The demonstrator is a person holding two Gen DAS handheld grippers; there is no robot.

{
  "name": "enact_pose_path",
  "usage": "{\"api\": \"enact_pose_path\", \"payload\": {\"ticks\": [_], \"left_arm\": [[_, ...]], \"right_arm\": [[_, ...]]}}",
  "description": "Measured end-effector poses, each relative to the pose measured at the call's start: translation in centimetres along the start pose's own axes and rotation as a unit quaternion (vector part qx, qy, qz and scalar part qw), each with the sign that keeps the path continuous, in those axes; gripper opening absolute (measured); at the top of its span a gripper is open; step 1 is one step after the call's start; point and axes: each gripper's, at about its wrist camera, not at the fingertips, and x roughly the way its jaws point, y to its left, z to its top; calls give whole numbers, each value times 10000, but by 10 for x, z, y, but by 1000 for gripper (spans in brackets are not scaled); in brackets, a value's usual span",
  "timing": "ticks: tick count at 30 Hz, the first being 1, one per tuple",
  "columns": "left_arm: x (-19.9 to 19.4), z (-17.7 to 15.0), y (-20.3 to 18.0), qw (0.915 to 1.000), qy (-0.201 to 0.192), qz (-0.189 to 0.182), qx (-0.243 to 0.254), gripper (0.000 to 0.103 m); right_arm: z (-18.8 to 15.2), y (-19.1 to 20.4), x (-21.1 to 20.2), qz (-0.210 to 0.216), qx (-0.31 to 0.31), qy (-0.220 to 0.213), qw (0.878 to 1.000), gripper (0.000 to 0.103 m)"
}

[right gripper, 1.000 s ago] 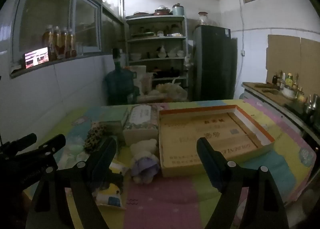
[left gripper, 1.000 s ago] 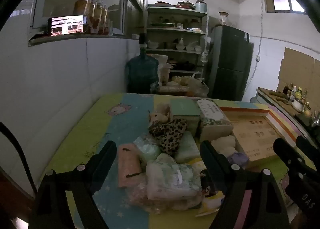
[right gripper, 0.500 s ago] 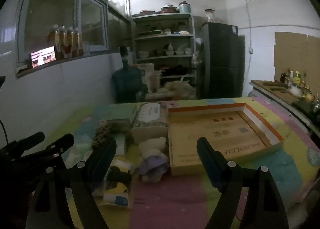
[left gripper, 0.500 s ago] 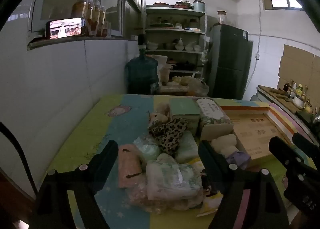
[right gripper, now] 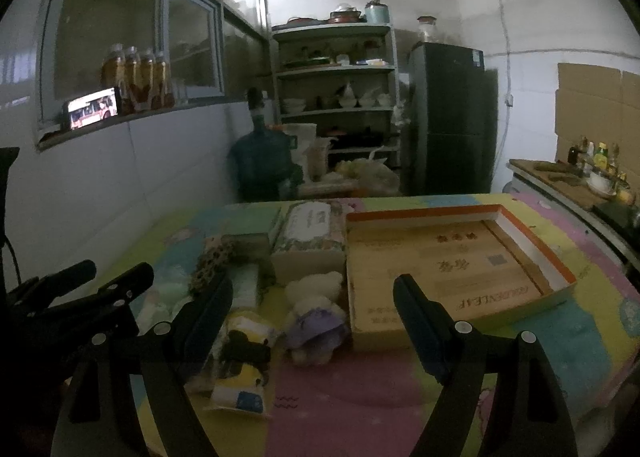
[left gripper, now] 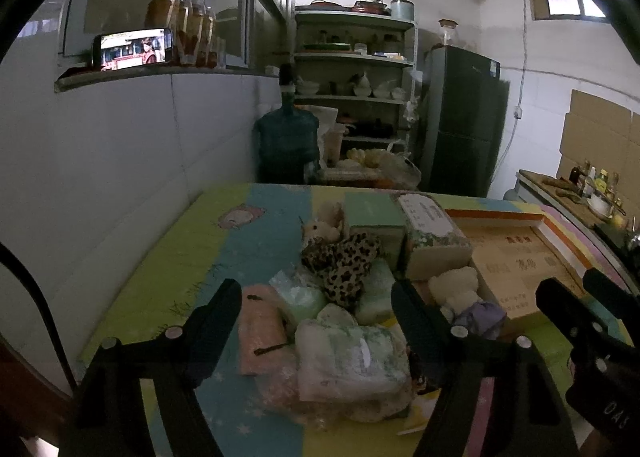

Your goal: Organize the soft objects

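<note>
We see a heap of soft things lying on the colourful patchwork play mat [left gripper: 160, 257] that covers the surface. The left gripper [left gripper: 316, 297] hangs over the near side of this heap with its fingers wide apart and slowly closing – between them, but not touched, lie a pink folded cloth [left gripper: 260, 329] and a pale green plastic-wrapped soft pack [left gripper: 352, 353]. Behind these we find a leopard-print fabric piece [left gripper: 344, 261], and a small beige plush animal [left gripper: 324, 223] just behind it. To the right sits a white plush bear in a purple dress [right gripper: 316, 305], just beside the wide shallow cardboard box with an orange rim [right gripper: 556, 257]; nothing soft lies inside this box. A floral-patterned tissue box [right gripper: 310, 239] stands just beside the far left corner of the cardboard box. The right gripper [right gripper: 312, 297] is also spread open and holds nothing – the bear shows in the gap between its fingers, lower on the mat. Near its left finger lies a yellow and white packet [right gripper: 240, 389] with a small dark object on top, which we cannot identify.
</note>
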Motion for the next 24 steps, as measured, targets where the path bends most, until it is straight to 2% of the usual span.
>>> {"api": "enact_pose_path", "payload": {"ticks": [24], "left_arm": [[2,-2,0,10000,21,20,24,77]], "right_arm": [[-3,7,4,78,-6,56,10000,84]]}}
